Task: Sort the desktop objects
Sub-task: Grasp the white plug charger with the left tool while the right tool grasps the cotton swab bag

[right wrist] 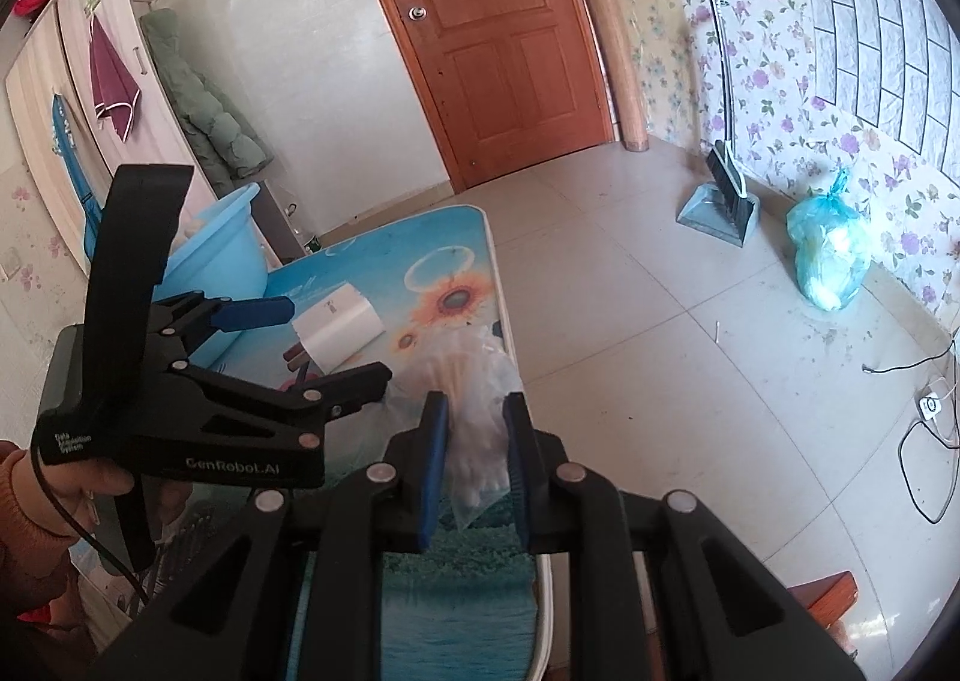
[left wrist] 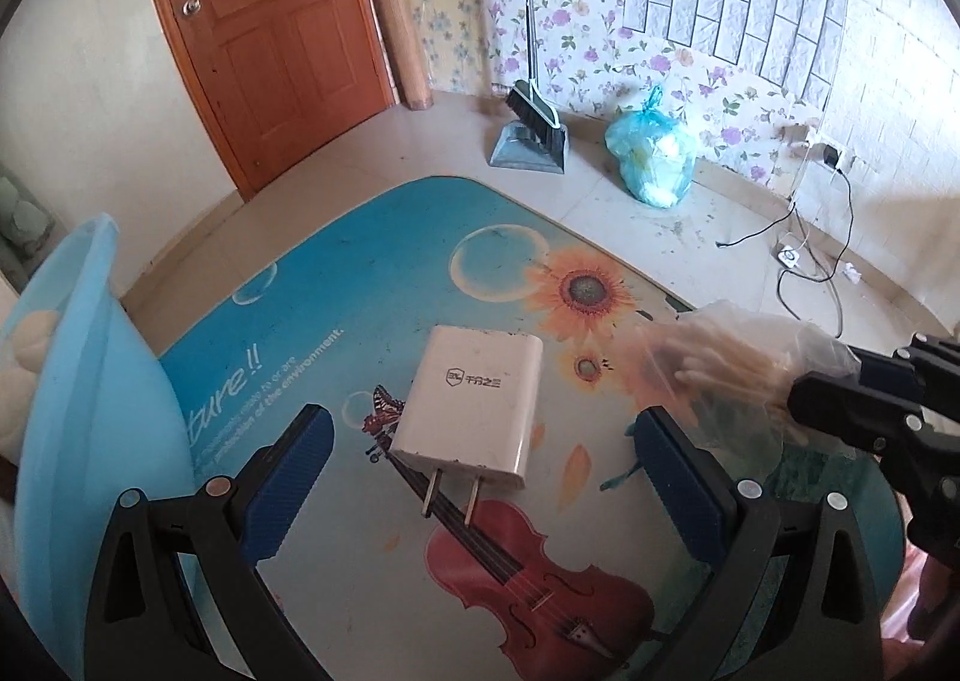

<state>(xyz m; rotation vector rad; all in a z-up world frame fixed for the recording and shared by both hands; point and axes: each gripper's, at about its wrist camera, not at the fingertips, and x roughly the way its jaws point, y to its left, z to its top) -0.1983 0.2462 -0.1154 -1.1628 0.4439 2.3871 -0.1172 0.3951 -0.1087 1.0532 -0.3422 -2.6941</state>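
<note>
The left gripper (left wrist: 480,465) has its fingers spread wide around the white charger (left wrist: 474,411) lying on the tabletop (left wrist: 384,273) — at 3 o'clock, the right gripper (right wrist: 474,459) pinches a clear bag of cotton swabs (right wrist: 474,399).

The table cover (left wrist: 420,261) is bright blue with orange sunflowers, clear bubbles, a red violin and a small butterfly. On it lies a white charger (left wrist: 474,405) with grey letters. Far left stands a light blue tub (left wrist: 90,381). The left gripper (left wrist: 480,477) is black with dark blue pads (left wrist: 294,471). The door (left wrist: 282,27) is orange-brown wood. The far wall (left wrist: 576,15) has purple and pink flowers with green leaves, and a patch of grey bricks. The bag (left wrist: 651,159) on the floor is pale blue.
</note>
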